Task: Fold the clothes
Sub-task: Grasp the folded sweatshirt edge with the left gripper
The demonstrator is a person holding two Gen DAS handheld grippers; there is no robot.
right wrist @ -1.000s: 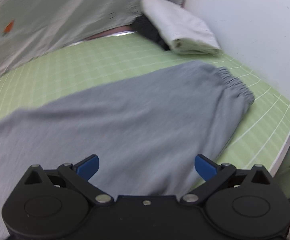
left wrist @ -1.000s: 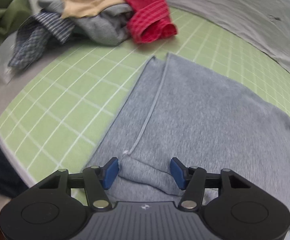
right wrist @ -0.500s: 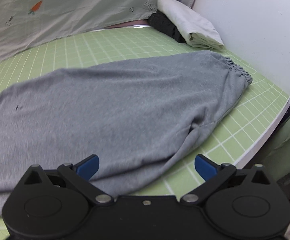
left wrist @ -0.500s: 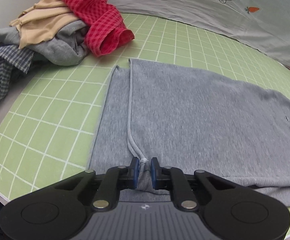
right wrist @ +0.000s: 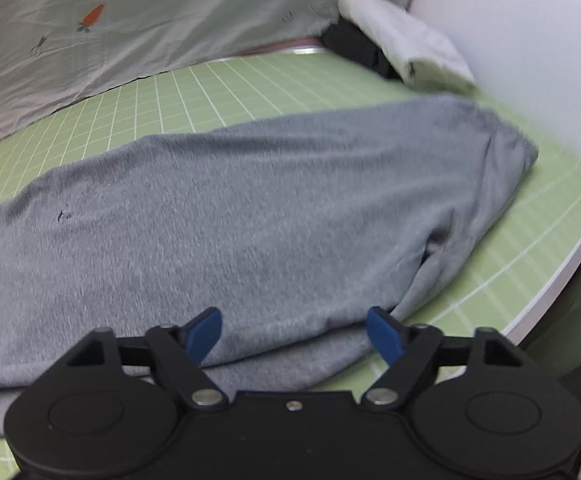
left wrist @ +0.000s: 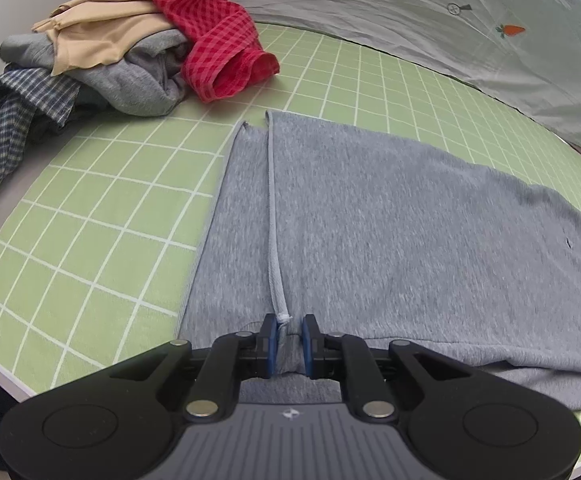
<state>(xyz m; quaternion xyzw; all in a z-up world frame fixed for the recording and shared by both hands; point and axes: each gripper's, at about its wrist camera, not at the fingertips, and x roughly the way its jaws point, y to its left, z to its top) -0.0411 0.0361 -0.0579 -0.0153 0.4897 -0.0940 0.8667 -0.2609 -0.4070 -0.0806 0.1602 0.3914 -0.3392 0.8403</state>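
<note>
- Surface: desk (left wrist: 102, 216) covered by a light green cutting mat (right wrist: 250, 88) with a white grid; pale white edge visible at 4 o'clock in the right wrist view and at 8 o'clock in the left wrist view.
- Grey sweatpants (left wrist: 390, 224) lie flat across the mat, filling most of both views. Hem end with a seam line points to 12 o'clock in the left wrist view; the gathered end (right wrist: 506, 148) sits at 2 o'clock in the right wrist view, near the desk's edge.
- Left gripper (left wrist: 289, 344): blue pads pressed together on a bunched bit of the sweatpants' near edge, at the seam's lower end. Fabric visibly pinched between them.
- Right gripper (right wrist: 292, 332): jaws wide apart, nothing between them, hovering over the near edge of the sweatpants. Contact with fabric not clear; frame is motion-blurred.
- Unfolded pile at 10–11 o'clock in the left wrist view: red checked garment (left wrist: 218, 36) on top, beige garment (left wrist: 98, 36), grey garment (left wrist: 138, 84), blue plaid shirt (left wrist: 14, 120) hanging off the mat's edge.
- Folded stack at 1 o'clock in the right wrist view: white folded cloth (right wrist: 406, 48) on top of a black item (right wrist: 354, 48), against a white wall (right wrist: 530, 40).
- Back of the desk: pale grey sheet (left wrist: 430, 16) with small carrot prints, draped along the far edge in both views.
</note>
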